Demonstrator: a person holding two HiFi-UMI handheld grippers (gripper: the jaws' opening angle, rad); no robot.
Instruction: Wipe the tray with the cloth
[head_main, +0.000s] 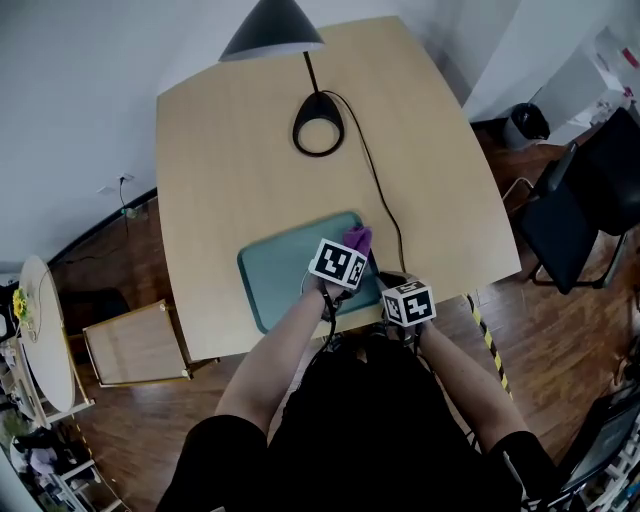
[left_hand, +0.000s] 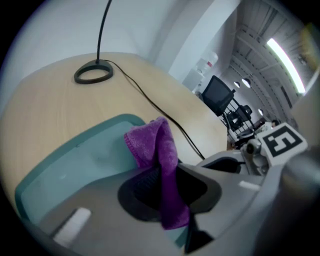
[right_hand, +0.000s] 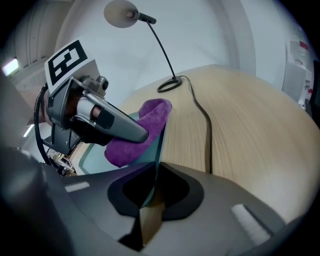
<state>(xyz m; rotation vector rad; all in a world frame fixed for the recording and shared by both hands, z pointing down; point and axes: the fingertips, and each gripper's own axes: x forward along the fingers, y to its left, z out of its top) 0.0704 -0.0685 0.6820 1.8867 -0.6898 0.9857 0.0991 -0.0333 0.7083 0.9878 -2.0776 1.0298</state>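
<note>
Purple cloth (left_hand: 156, 145) sits pinched in the left gripper (left_hand: 162, 195) over the right end of the teal tray (head_main: 272, 275), ready for wiping, while the right gripper (right_hand: 149, 197) clamps the near-right rim, likely to steady it on the table (head_main: 220, 150).

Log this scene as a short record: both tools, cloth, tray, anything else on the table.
left tool: shut on the purple cloth, at the tray's far right corner
right tool: clamped on the tray's right rim
cloth: bunched, sticking out past the jaws
tray: teal, flat on the table, near its front edge
table: pale wood
lamp: ring base at the far side, cable running past the tray's right end
</note>
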